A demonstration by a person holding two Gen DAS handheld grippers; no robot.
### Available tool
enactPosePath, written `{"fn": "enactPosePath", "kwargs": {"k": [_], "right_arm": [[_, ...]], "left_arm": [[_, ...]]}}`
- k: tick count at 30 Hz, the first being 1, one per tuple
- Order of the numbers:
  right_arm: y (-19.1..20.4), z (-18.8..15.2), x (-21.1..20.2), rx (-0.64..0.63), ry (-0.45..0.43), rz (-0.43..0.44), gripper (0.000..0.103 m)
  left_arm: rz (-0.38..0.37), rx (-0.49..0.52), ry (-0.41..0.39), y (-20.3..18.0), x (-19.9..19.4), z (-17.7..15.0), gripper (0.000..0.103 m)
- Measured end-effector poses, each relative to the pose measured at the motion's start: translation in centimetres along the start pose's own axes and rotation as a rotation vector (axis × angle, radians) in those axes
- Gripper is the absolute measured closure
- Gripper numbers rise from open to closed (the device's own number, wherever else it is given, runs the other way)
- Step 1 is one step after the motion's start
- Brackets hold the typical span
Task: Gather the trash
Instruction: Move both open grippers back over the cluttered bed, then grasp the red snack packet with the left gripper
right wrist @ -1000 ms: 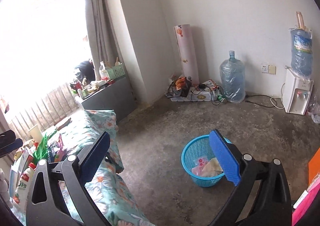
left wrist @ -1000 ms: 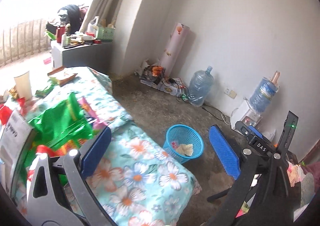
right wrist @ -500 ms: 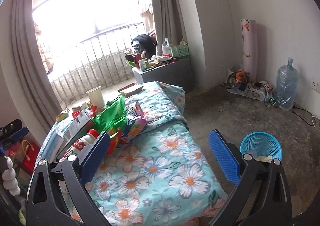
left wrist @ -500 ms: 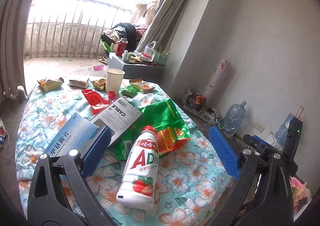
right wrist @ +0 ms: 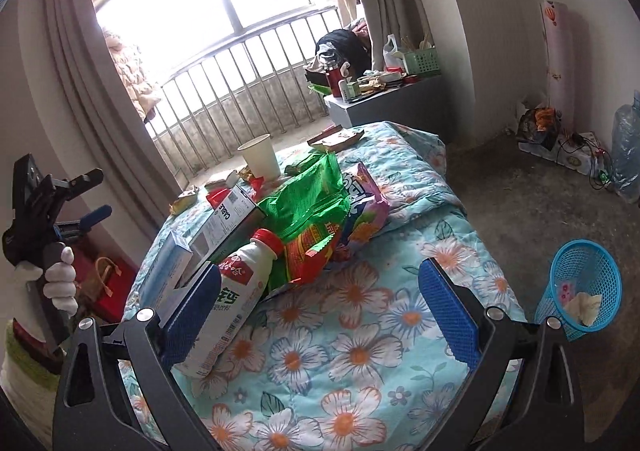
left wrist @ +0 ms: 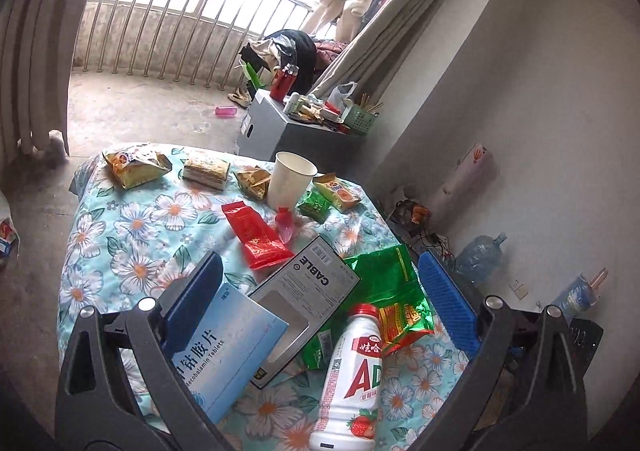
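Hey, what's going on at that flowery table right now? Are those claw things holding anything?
Left gripper open, empty. Right gripper open, empty. White AD bottle and wrappers lie on the table; blue basket on the floor. Nothing blocking.

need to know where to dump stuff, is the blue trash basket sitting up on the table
No, the blue trash basket stands on the concrete floor, off to the right of the floral-clothed table.

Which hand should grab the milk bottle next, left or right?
Probably left. The left tool is open with the bottle lying between its fingers. The right tool is open too, but the bottle sits off by its left finger, so it would need to shift over first.
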State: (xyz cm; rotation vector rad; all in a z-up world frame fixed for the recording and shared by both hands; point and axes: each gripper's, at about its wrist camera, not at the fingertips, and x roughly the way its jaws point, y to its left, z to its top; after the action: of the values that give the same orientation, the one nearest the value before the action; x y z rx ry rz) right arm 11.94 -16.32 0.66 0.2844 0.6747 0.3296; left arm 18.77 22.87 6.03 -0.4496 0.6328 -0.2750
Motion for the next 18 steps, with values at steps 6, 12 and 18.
{"fn": "enactPosePath", "kwargs": {"k": [6, 12, 18], "right_arm": [[1.5, 0.8, 3.0, 0.02, 0.078, 0.09, 0.007], [2.8, 0.9, 5.8, 0.013, 0.147, 0.112, 0.007], [3.4, 1.1, 8.0, 0.002, 0.192, 0.103, 0.007]], "left_arm": [[-0.028, -0.136, 0.198, 5.1, 8.1, 3.5, 0.009], [0.01, -0.199, 0.327, 9.6, 15.6, 4.5, 0.012], [0.06, -0.172, 0.438, 11.6, 21.1, 4.2, 0.033]]}}
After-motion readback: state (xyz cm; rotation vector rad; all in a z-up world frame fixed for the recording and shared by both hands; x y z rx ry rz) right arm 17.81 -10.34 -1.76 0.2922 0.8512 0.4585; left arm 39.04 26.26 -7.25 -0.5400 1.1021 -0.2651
